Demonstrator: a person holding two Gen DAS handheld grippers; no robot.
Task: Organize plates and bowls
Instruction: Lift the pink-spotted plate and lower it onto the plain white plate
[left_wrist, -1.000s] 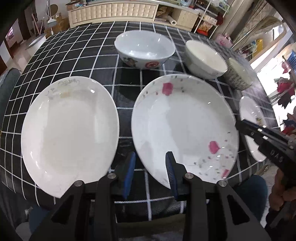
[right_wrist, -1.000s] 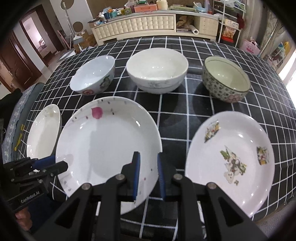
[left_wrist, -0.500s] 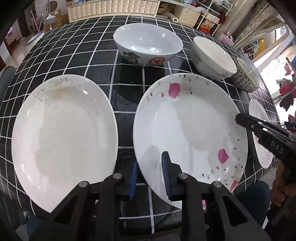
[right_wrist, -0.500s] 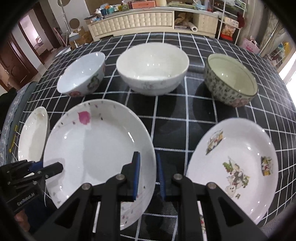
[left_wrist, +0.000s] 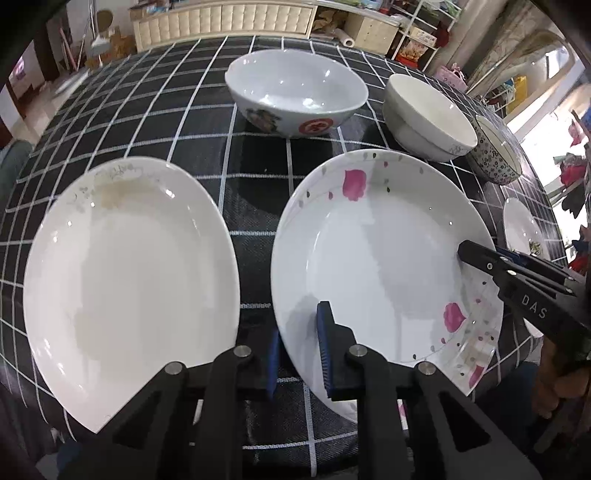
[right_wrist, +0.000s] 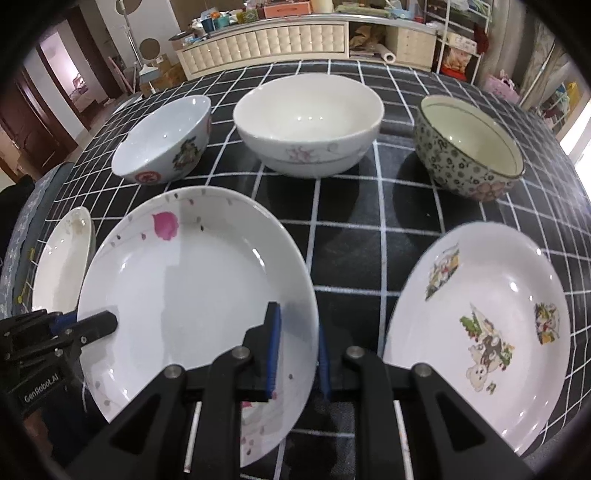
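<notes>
Claws straddle opposite rims of the pink-flowered plate (left_wrist: 384, 258): left claw (left_wrist: 299, 354) closing on its lower-left edge, right claw (right_wrist: 295, 350) clamping its lower-right edge, likely for a level lift.

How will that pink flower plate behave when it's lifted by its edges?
The pink flower plate looks glazed and glossy, so the thin rim may slip in the pads. It is probably stiff ceramic that chips if knocked. With the left gripper closing and the right gripper opposite, it should stay level.

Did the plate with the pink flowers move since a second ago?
Cannot tell. The pink-flowered plate keeps its place beside the red-stamped bowl and the checked cloth; it only looks bigger, like everything else in view.
</notes>
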